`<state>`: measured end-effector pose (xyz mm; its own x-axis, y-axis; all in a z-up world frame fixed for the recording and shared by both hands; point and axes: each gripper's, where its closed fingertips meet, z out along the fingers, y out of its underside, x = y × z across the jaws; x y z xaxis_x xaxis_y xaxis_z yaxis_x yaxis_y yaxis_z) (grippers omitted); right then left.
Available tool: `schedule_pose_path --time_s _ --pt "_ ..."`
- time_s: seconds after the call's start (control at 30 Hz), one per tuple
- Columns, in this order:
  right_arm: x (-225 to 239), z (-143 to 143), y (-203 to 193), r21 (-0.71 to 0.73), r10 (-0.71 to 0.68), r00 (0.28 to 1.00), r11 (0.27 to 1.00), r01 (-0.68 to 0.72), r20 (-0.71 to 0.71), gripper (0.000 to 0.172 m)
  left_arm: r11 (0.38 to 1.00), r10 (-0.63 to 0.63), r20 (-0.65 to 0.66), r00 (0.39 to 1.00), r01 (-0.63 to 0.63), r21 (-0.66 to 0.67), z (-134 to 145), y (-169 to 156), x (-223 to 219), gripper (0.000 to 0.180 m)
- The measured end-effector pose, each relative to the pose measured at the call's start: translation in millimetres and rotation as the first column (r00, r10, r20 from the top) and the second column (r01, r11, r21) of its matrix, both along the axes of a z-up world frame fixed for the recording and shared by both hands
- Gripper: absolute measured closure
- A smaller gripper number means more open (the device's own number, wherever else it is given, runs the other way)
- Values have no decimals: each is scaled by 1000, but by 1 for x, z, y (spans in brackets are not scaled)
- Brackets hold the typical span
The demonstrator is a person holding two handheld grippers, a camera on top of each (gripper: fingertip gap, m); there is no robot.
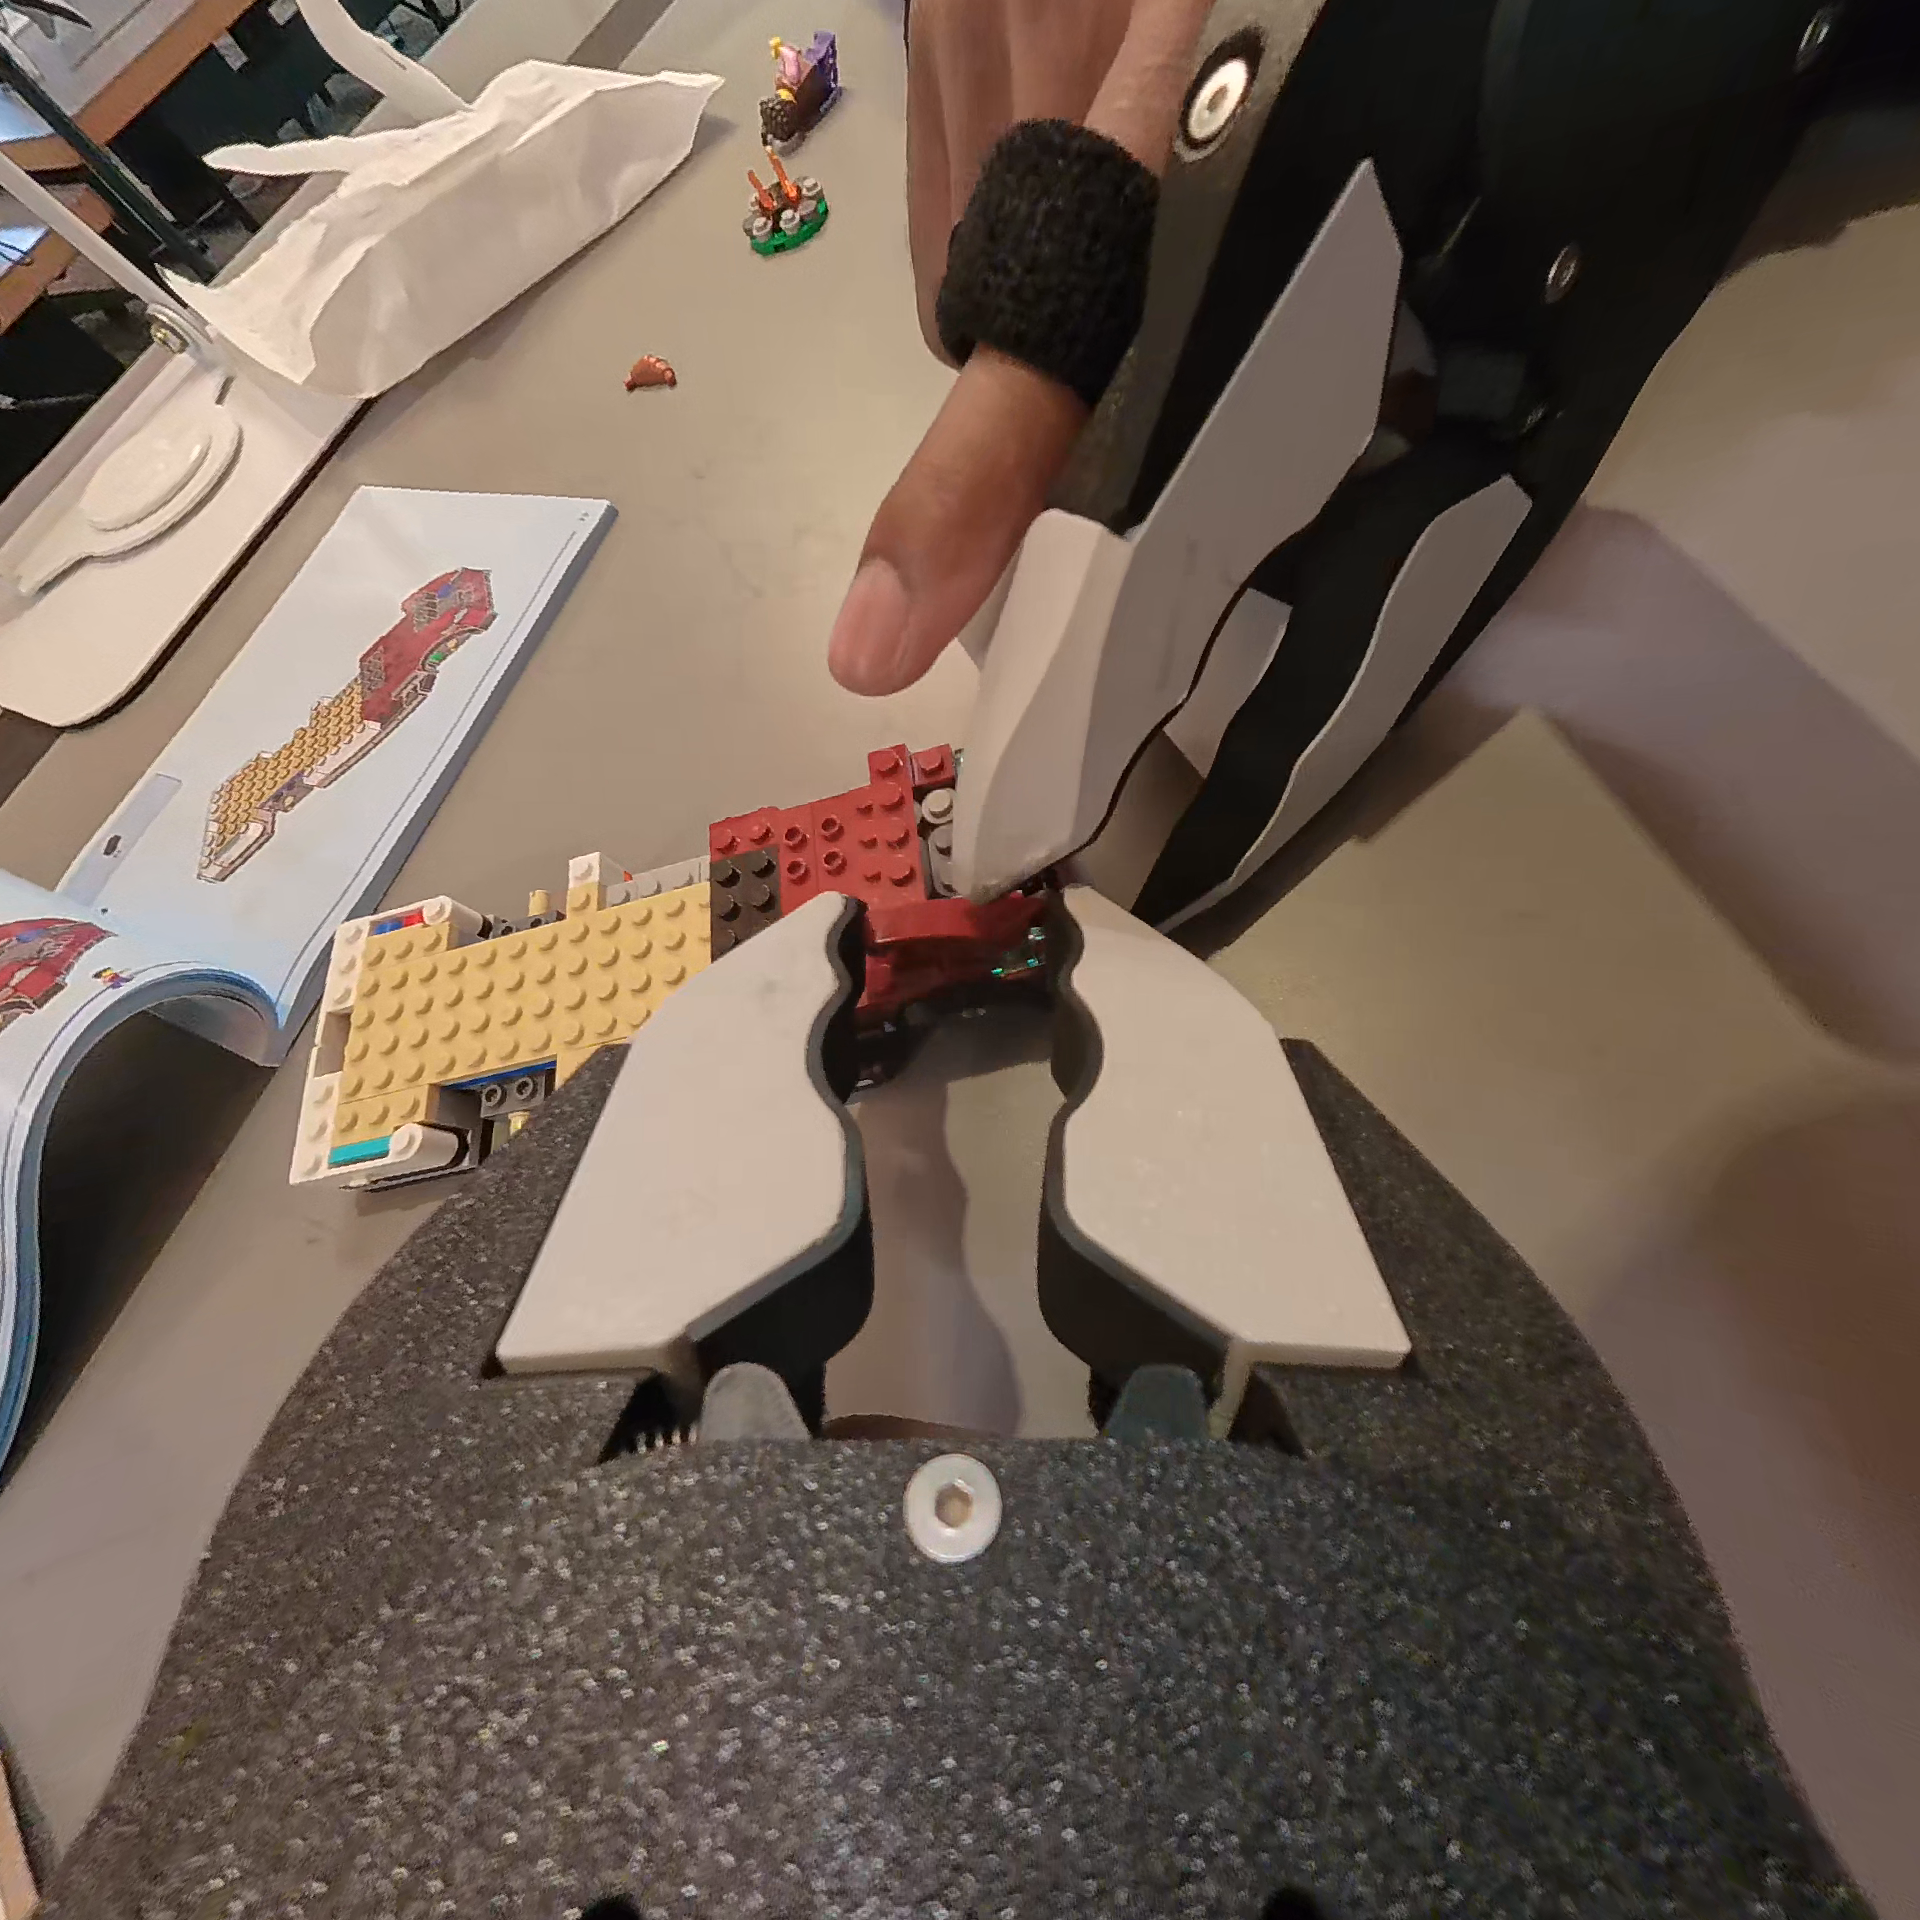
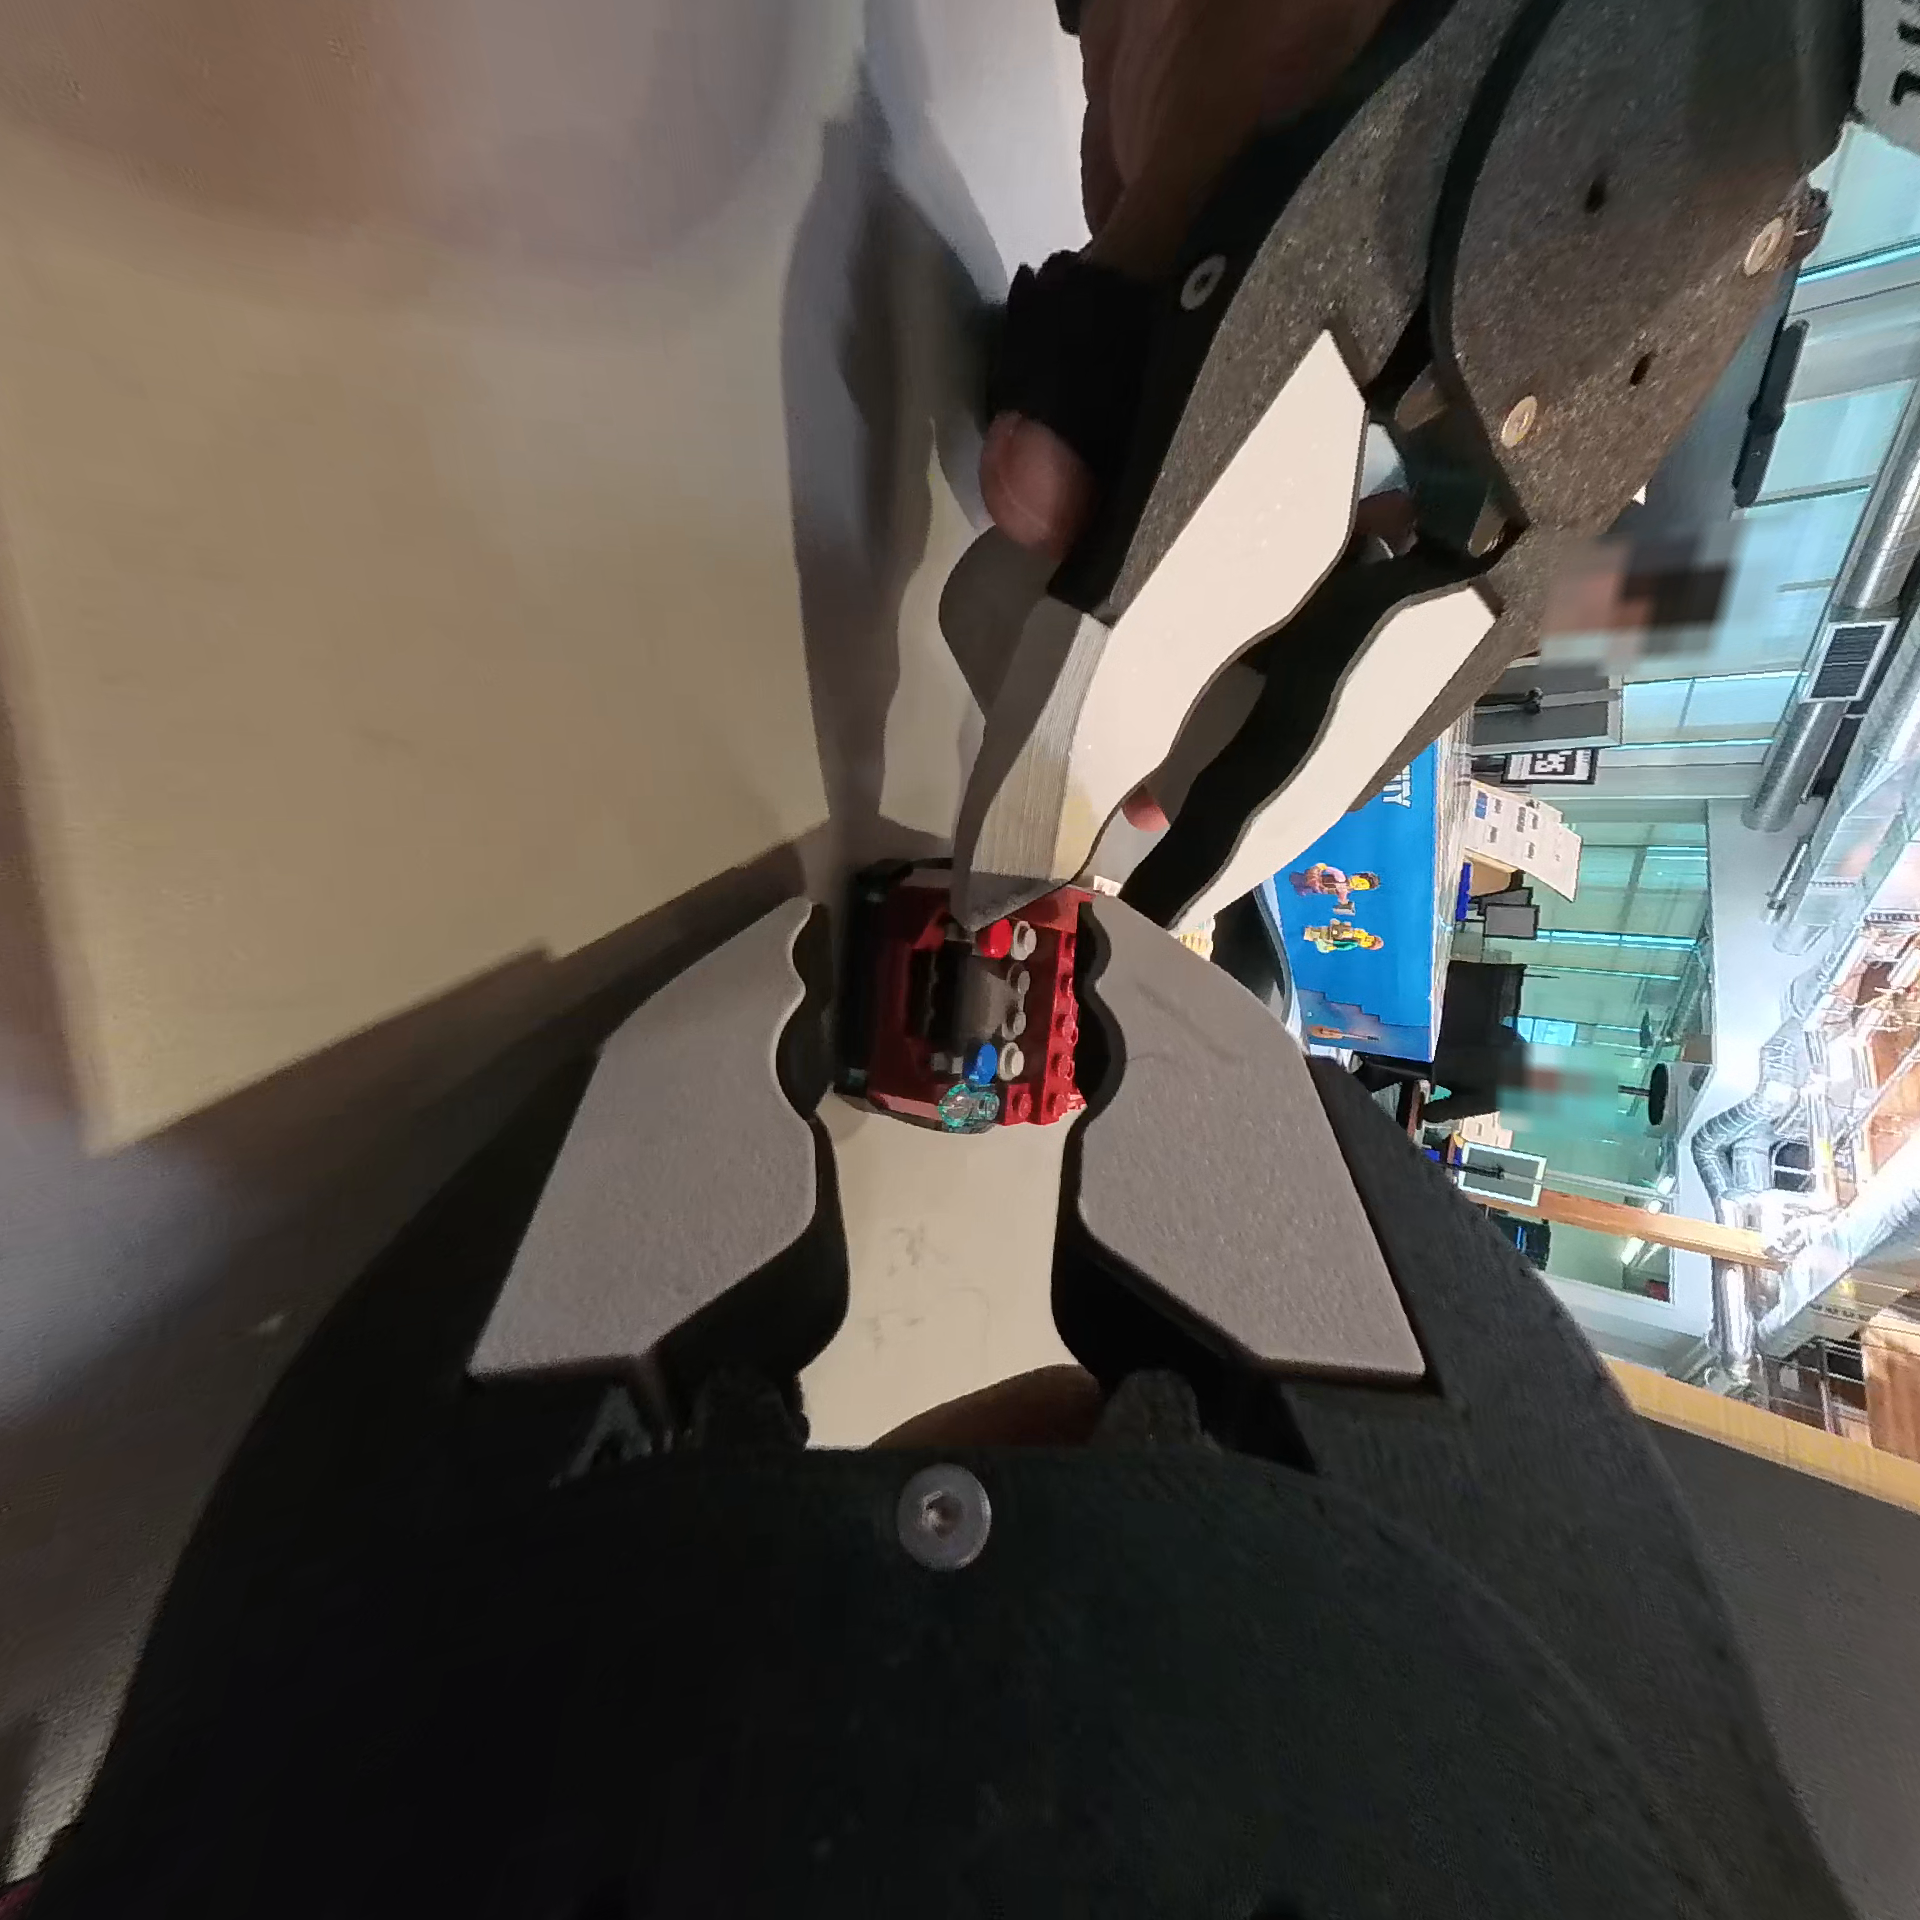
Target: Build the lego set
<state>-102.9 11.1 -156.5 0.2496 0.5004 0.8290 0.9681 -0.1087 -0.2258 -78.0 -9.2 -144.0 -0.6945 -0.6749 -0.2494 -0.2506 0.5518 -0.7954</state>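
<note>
Grey fingers of the left gripper (image 1: 956, 935) stand part open and clamp the dark red end of the brick model (image 1: 831, 831), one pad on each flank. The model lies flat on the table (image 1: 727, 468), its tan studded deck running away to the left. We see the right gripper (image 2: 951, 987) astride the same red end from the other side. Its jaws are set somewhat wider, and one finger (image 1: 987, 821) rests on the grey studs on top. The red wall meets one pad, but we cannot tell whether the opposite pad presses. We judge that such a double hold is steadiest with pads square on flat brick walls, clear of loose studs and the clear piece at the corner. Beyond the model lies an open instruction booklet (image 1: 343, 727), then a small brown piece (image 1: 650, 371). Farthest off are a white paper bag (image 1: 447, 208) and two small builds (image 1: 787, 203).
</note>
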Motion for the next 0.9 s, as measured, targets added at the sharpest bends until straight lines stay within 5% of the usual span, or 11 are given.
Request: schedule_pose_path --time_s 0.9 --pt "-1 -4 -7 -146 -25 996 989 13 -81 127 997 -6 -115 993 -3 -80 -5 0 -3 147"
